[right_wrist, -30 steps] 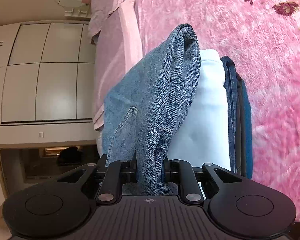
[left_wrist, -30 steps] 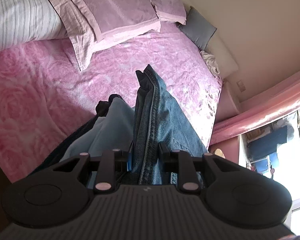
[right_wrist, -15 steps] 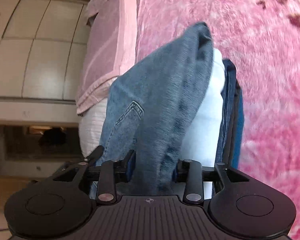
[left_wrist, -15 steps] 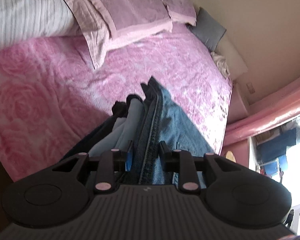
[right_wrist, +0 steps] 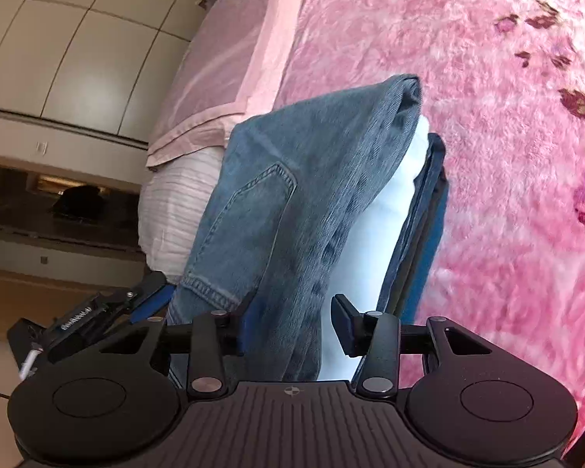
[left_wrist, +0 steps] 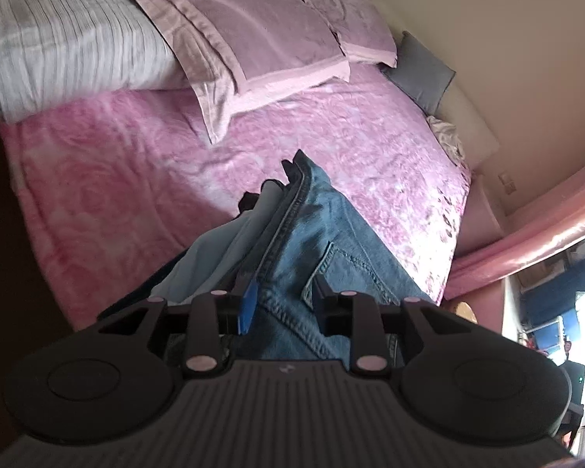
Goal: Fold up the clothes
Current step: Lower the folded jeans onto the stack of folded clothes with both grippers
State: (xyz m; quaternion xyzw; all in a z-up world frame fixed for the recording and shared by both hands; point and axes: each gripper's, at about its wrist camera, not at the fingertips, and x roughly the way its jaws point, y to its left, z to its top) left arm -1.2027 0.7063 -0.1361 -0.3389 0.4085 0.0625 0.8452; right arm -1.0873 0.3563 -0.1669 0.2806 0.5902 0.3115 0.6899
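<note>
Left claw (left_wrist: 280,308) widened; stitched denim jeans (left_wrist: 331,249) between.

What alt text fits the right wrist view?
Folded jeans lie between the right tongs, whose jaws are closing, atop a stack of folded clothes on a pink bedspread. The left tongs show at the jeans' left edge.

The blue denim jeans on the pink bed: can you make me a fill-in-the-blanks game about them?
1. The blue denim jeans lie on top of a stack of folded ____.
2. The stack rests on a fuzzy ____ rose-patterned blanket.
3. Just beneath the jeans lies a pale ____ folded garment.
4. The small cushion by the wall is ____.

Missing words: clothes; pink; blue; grey
</note>
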